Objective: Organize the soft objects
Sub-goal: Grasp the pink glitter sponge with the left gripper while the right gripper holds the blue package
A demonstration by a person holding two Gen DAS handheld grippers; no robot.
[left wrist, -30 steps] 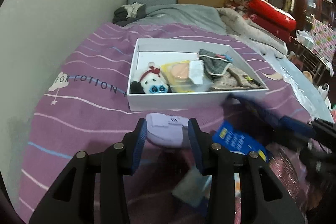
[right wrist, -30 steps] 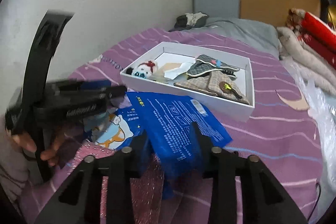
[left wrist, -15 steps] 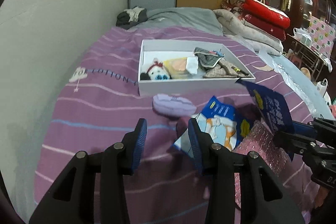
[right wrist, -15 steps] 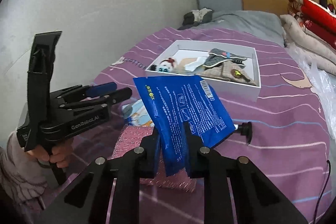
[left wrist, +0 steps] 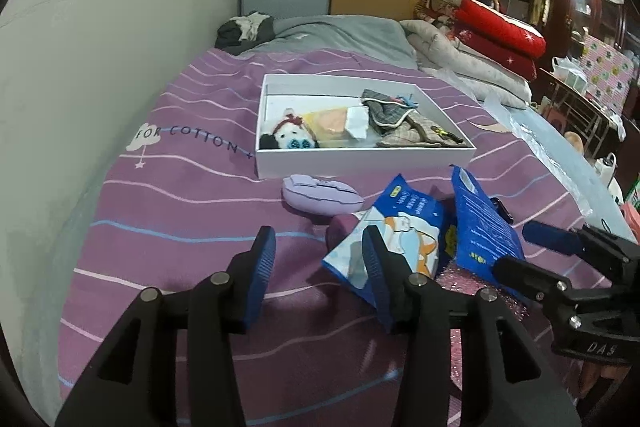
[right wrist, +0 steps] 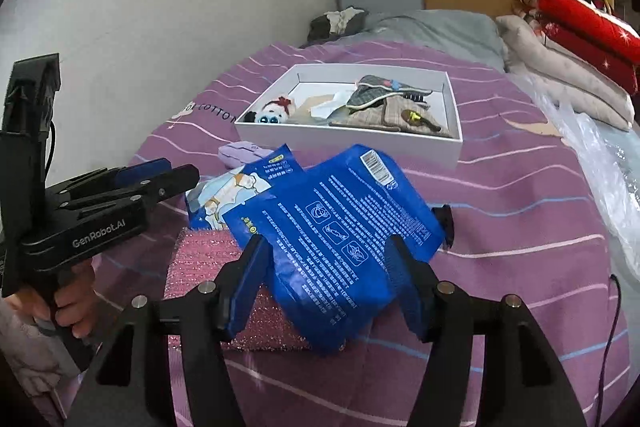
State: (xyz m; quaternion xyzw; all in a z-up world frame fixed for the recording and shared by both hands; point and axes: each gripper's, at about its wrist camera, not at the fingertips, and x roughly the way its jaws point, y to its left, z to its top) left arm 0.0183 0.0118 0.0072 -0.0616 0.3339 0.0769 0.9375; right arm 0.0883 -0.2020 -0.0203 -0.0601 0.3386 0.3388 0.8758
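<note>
A white box [left wrist: 360, 159] [right wrist: 360, 139] on the purple bedspread holds a plush toy [left wrist: 290, 137], a yellow pack and checked cloth pieces. In front of it lie a lilac pouch [left wrist: 320, 193] [right wrist: 240, 151] and a cartoon-printed blue packet [left wrist: 404, 223] [right wrist: 240, 187]. My right gripper [right wrist: 325, 247] [left wrist: 513, 246] has its jaws opening; the dark blue packet [right wrist: 340, 227] [left wrist: 480, 223] sags loose between them over a pink glitter pad [right wrist: 200, 263]. My left gripper [left wrist: 318, 243] [right wrist: 182, 169] is opening too, with only bedspread between its fingers, short of the pouch.
A pale wall runs along the left of the bed. Grey bedding [left wrist: 340, 31] lies behind the box, and folded red and beige quilts [right wrist: 580, 23] are at the back right. Clear plastic sheet [right wrist: 600, 155] and a thin cable [right wrist: 612, 307] lie on the right.
My right gripper's jaws let go of the dark blue packet, which sank onto the pink pad. My left gripper drew back from around the lilac pouch and its jaws widened slightly.
</note>
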